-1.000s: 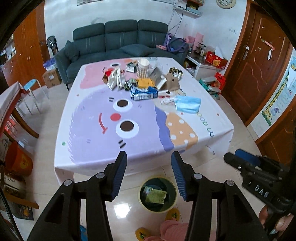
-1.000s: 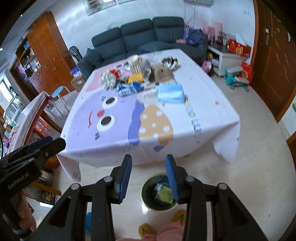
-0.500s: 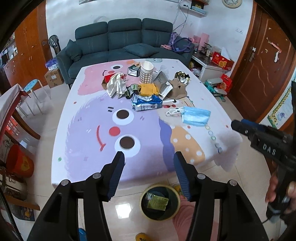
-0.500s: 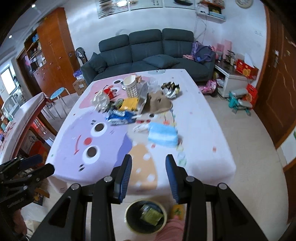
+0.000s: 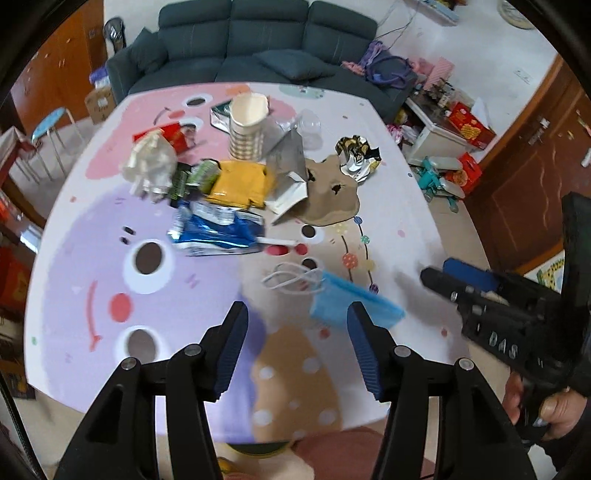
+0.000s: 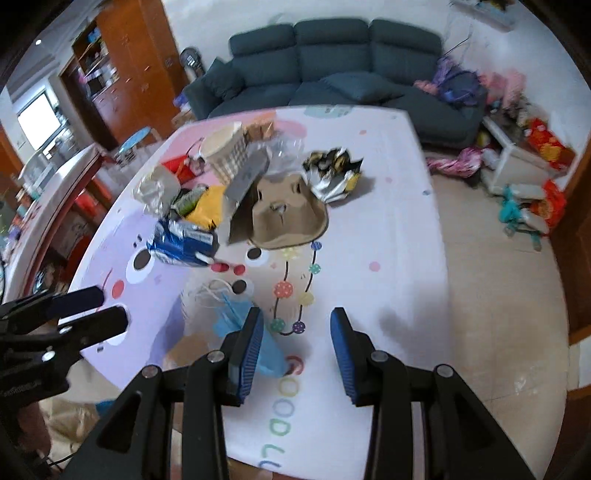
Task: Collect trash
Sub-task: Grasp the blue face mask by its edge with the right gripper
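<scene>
Dark teal sofa (image 5: 258, 33) behind table; white walls, wooden door (image 5: 535, 147), glossy tile floor (image 6: 498, 295).

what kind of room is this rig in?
Most likely a home living room: a dark three-seat sofa behind a table with a cartoon tablecloth, wooden cabinets and a wooden door.

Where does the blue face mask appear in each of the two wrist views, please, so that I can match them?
Left wrist view: the blue face mask lies low and right of centre, just above the right finger of the left gripper.
Right wrist view: the mask lies low and left of centre, partly behind the left finger of the right gripper.
Shared landmark: the brown paper bag farther up the table.
</scene>
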